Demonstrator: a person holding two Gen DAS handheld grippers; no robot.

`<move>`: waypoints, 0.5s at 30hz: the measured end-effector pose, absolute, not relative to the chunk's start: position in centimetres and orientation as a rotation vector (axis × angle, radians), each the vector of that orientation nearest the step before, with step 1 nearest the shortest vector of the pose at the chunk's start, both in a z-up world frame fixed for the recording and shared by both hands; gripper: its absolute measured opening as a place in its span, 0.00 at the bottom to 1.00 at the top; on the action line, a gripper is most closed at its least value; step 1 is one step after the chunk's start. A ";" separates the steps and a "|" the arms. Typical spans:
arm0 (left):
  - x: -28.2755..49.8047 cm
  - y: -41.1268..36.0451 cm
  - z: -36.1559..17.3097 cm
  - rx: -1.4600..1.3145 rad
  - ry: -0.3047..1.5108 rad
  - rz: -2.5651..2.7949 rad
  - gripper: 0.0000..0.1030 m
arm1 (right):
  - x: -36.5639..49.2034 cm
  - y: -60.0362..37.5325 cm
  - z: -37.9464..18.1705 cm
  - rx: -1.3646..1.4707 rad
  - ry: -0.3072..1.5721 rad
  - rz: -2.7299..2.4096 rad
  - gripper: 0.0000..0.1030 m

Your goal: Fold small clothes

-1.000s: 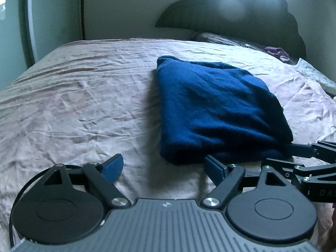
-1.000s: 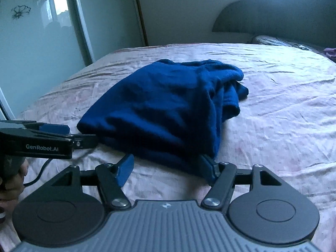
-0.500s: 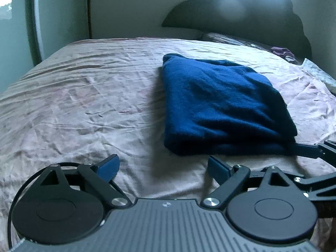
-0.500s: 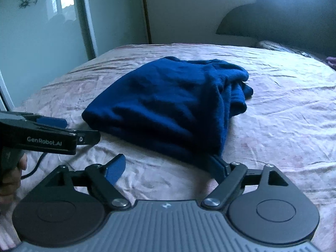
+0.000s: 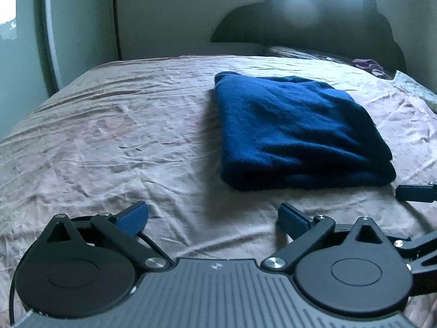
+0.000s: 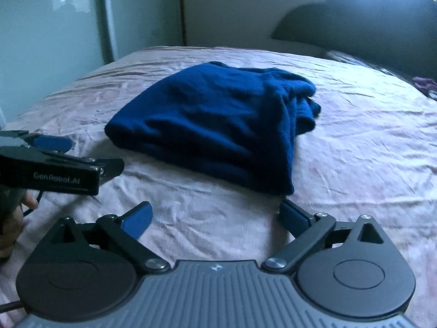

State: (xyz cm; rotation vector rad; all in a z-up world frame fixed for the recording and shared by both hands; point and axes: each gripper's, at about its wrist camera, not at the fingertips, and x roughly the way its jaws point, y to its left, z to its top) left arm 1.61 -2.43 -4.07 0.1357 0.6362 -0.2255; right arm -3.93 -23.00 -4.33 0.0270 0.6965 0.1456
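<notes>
On the pink bedsheet (image 5: 109, 142) lies the folded blue garment (image 5: 295, 131); left gripper (image 5: 213, 216) and right gripper (image 6: 215, 216) (both just opening) gape wide, empty.

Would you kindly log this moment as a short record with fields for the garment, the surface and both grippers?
garment: blue garment, folded into a rough rectangle, lying flat
surface: pink sheet, creased, on a bed
left gripper: open, fingers have just been opening, nothing between them, just short of the garment's near edge
right gripper: open, fingers have just been opening, nothing between them, near the garment's near corner
contact: neither gripper touches the garment
background: dark headboard
</notes>
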 end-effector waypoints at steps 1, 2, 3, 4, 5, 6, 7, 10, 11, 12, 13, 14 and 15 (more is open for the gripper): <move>1.5 -2.5 -4.1 0.142 0.638 -0.228 1.00 | -4.1 -22.9 -4.3 0.037 0.698 0.129 0.98; 1.4 -2.5 -4.1 0.147 0.638 -0.226 1.00 | -4.2 -22.8 -4.3 0.046 0.699 0.114 0.98; 1.4 -2.5 -4.1 0.149 0.635 -0.221 1.00 | -4.3 -22.6 -4.3 0.052 0.700 0.097 1.00; 1.3 -2.4 -4.0 0.149 0.632 -0.214 0.99 | -4.4 -22.4 -4.3 0.052 0.700 0.078 1.00; 1.2 -2.3 -4.0 0.146 0.626 -0.204 0.99 | -4.4 -22.3 -4.2 0.048 0.700 0.054 1.00; 1.1 -2.1 -3.9 0.143 0.620 -0.194 0.99 | -4.4 -22.0 -4.3 0.041 0.708 0.028 1.00; 1.1 -2.0 -3.9 0.138 0.616 -0.185 0.99 | -4.3 -21.9 -4.3 0.036 0.713 0.014 1.00; 1.3 -1.4 -4.0 0.118 0.620 -0.168 1.00 | -4.0 -21.9 -4.3 0.060 0.725 -0.016 1.00; 1.4 -1.3 -4.1 0.109 0.626 -0.170 1.00 | -3.8 -22.0 -4.3 0.075 0.730 -0.025 1.00; 1.4 -1.2 -4.1 0.106 0.629 -0.173 1.00 | -3.9 -22.0 -4.3 0.082 0.730 -0.031 1.00; 1.4 -1.2 -4.1 0.108 0.630 -0.172 1.00 | -3.8 -22.0 -4.3 0.083 0.730 -0.037 1.00; 1.4 -1.3 -4.1 0.113 0.628 -0.171 1.00 | -3.8 -22.0 -4.3 0.084 0.729 -0.043 1.00; 1.3 -1.4 -4.2 0.120 0.628 -0.171 1.00 | -3.8 -22.0 -4.3 0.086 0.726 -0.048 1.00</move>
